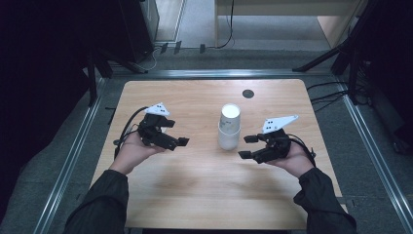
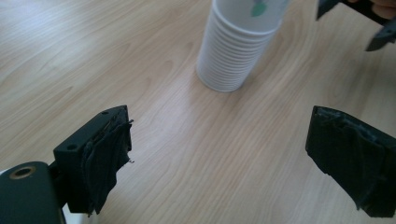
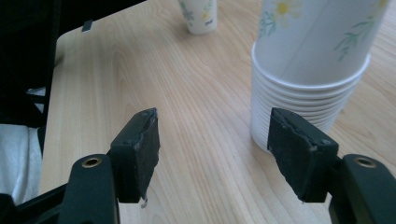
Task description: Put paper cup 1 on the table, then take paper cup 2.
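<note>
A stack of white paper cups (image 1: 229,127) stands upright at the middle of the wooden table (image 1: 204,195). My left gripper (image 1: 175,135) hovers left of it, open and empty. My right gripper (image 1: 245,146) is just right of the stack's base, also open and empty. In the left gripper view the stack (image 2: 233,56) rises ahead of the wide-open left gripper (image 2: 219,126). In the right gripper view the flower-printed stack (image 3: 303,84) stands close beyond the right-hand pad of my right gripper (image 3: 212,121), apart from it. A single flowered cup (image 3: 198,16) stands farther off.
A small black round disc (image 1: 248,93) sits in the table top near its far edge. Metal floor rails (image 1: 73,156) run along both sides of the table. Dark stand legs (image 1: 321,61) and cables lie on the floor behind.
</note>
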A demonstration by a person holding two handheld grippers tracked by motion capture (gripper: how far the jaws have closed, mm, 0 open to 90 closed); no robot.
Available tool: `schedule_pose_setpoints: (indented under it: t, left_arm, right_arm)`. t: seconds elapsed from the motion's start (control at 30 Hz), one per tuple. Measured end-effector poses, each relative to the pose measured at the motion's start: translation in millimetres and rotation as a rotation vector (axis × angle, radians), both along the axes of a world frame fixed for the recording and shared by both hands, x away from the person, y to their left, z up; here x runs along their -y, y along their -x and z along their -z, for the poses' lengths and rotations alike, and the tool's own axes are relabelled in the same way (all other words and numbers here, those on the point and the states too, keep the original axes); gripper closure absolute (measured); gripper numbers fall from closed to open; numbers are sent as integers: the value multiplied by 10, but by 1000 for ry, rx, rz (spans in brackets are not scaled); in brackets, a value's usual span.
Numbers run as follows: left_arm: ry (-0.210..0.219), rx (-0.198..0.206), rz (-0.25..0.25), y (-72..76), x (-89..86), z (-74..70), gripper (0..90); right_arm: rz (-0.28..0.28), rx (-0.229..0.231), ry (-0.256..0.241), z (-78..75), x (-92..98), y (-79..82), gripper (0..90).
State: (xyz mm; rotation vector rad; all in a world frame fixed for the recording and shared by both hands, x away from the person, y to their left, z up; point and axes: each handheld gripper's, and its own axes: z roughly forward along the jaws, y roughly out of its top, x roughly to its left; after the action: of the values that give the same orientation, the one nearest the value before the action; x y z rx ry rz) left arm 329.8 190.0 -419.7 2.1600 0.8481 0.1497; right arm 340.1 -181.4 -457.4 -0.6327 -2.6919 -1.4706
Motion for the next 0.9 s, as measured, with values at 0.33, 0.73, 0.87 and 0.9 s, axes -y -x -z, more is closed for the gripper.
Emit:
schedule_pose_setpoints:
  t: [0.33, 0.73, 0.87, 0.9]
  left_arm:
    - [51, 13, 50, 175, 99, 119, 70]
    - [82, 1, 99, 238, 130, 231, 139]
    - [91, -11, 119, 247, 142, 273, 140]
    - [86, -10, 118, 246, 143, 279, 140]
  right_arm:
    - [34, 16, 12, -18, -4, -41, 344]
    - [67, 18, 32, -76, 2, -135, 346]
    - [73, 26, 63, -172, 37, -222, 346]
    - [70, 29, 68, -200, 45, -253, 345]
